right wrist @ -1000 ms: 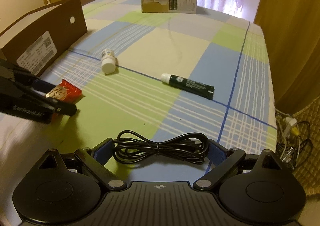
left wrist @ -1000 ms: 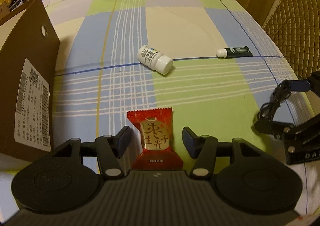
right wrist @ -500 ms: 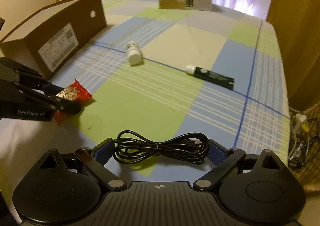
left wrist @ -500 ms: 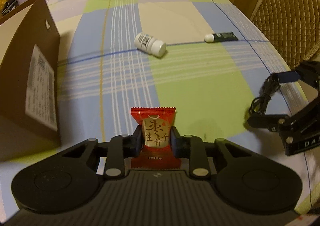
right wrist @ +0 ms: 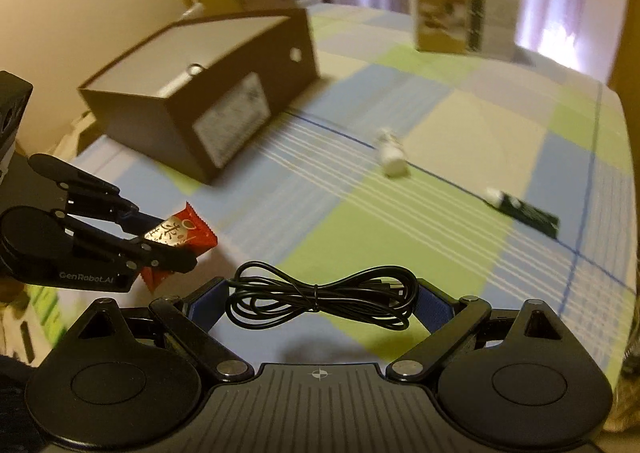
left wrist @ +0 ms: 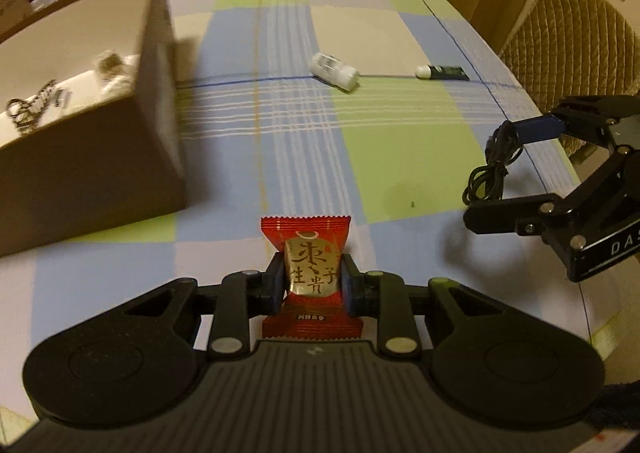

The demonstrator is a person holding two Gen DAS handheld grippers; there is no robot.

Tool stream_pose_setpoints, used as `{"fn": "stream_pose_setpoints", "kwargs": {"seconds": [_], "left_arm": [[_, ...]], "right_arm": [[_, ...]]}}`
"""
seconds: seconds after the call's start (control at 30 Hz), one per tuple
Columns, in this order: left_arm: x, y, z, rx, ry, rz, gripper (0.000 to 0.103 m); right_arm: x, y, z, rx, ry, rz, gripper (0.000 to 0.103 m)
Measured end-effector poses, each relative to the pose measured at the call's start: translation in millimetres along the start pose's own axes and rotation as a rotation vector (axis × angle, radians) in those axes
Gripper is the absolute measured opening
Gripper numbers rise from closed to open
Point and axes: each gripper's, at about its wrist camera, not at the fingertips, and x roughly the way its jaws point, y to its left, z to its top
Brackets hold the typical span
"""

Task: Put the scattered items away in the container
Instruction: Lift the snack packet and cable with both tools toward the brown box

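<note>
The left gripper (left wrist: 312,285), jaws clamped on the red foil snack packet (left wrist: 310,277) at lower centre, should lift over the brown cardboard box (left wrist: 92,157) at left before releasing, while the right gripper (right wrist: 318,303) pinches the coiled black cable (right wrist: 320,299)

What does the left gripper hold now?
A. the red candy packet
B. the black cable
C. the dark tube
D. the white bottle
A: the left gripper is shut on the red candy packet, with one finger pressing on each side of it.
</note>
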Motion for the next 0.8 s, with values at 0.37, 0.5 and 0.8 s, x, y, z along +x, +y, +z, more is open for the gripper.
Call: {"fn": "stream_pose_setpoints", "kwargs": {"seconds": [0.37, 0.5, 0.8], "left_arm": [[-59.8, 52.0, -10.1, -0.074, -0.081, 0.039, 0.022], [-74.2, 70.3, -12.9, -0.095, -0.102, 0.048, 0.022], [-107.3, 115.7, -13.8, -0.113, -0.151, 0.059, 0.022]], "right_arm": [[11.0, 53.2, 30.8, -0.074, 0.005, 0.046, 0.093], [16.7, 72.7, 43.2, -0.106, -0.007, 0.069, 0.093], [19.6, 112.8, 75.8, -0.156, -0.061, 0.122, 0.093]]}}
